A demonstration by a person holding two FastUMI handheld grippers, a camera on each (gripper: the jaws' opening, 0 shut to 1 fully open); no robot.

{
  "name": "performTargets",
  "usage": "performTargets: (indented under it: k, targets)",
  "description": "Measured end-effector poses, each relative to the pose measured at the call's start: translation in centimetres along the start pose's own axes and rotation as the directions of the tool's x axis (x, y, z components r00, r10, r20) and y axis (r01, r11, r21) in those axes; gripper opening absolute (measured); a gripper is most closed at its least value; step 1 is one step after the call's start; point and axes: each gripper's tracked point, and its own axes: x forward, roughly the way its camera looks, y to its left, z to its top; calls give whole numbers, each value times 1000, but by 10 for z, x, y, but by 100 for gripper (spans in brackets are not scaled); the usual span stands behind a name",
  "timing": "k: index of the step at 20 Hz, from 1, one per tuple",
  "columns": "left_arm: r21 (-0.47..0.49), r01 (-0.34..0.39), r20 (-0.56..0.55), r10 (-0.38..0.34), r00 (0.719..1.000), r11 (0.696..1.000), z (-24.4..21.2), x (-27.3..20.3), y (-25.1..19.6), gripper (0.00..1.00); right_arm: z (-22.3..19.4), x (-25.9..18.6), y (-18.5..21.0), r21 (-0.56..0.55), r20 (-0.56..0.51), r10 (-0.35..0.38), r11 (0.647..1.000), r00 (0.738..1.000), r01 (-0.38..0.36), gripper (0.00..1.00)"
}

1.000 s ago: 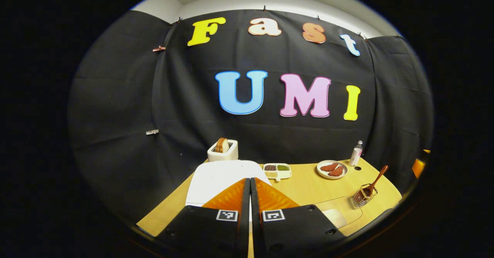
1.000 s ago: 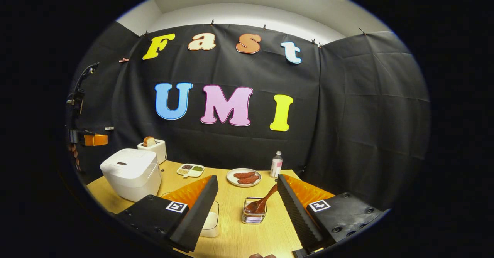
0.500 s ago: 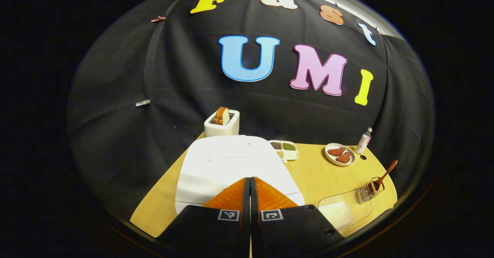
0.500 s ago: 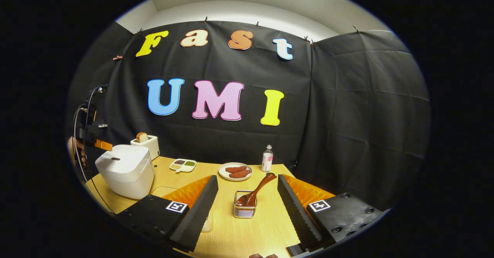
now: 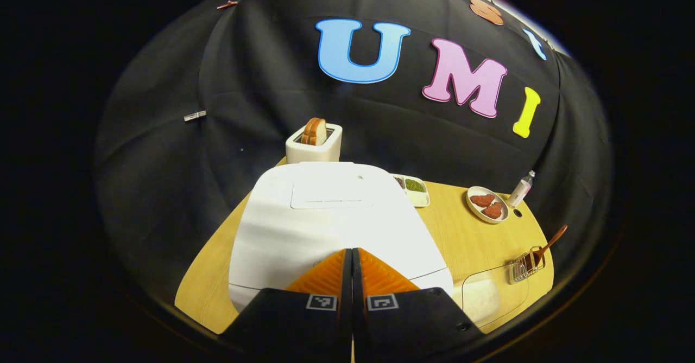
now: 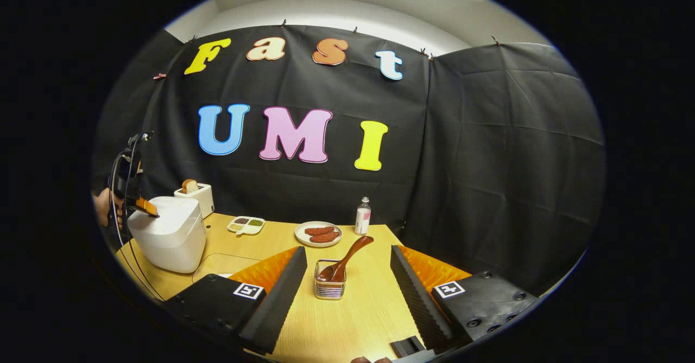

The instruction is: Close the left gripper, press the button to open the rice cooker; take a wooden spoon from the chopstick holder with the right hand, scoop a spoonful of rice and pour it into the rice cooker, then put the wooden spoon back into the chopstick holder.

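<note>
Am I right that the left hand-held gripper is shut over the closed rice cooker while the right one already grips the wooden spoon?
Not quite. In the right gripper view the right hand-held gripper is open, and the wooden spoon stands untouched in the chopstick holder. The left hand-held gripper is shut over the closed rice cooker.

The left gripper (image 5: pixel 352 254) has two wedge-shaped fingers with finely ribbed outer faces, each set in a black block body bearing a small square black-and-white marker and round screw holes. The right gripper (image 6: pixel 347 265) has long fingers with serrated inner pads (image 6: pixel 282 287), the same black blocks, square markers and screws. Farther off in the right gripper view, thin black cables loop above the left gripper.
</note>
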Motion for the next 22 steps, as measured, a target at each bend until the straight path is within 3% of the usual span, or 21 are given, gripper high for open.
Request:
performTargets:
  k: [3,10,12,15,22]
  targets:
    - [-2,0,-42,0,999,1000,-7,4,1,7,-3,1,3,11,-10,4,1000,1000,-4,98]
    - [12,2,-22,-2,1000,1000,-1,1,-1,7,2,4,14,20,8,30,999,1000,-30,98]
    - [69,-8,70,3,998,998,22,-11,-5,7,11,3,10,16,32,23,1000,999,-24,98]
    - [127,-55,233,24,972,990,74,-47,-11,7,10,4,2,12,39,7,1000,999,-8,98]
    - [109,-23,406,-23,913,994,118,-122,-44,7,9,13,-18,37,33,-28,999,999,26,98]
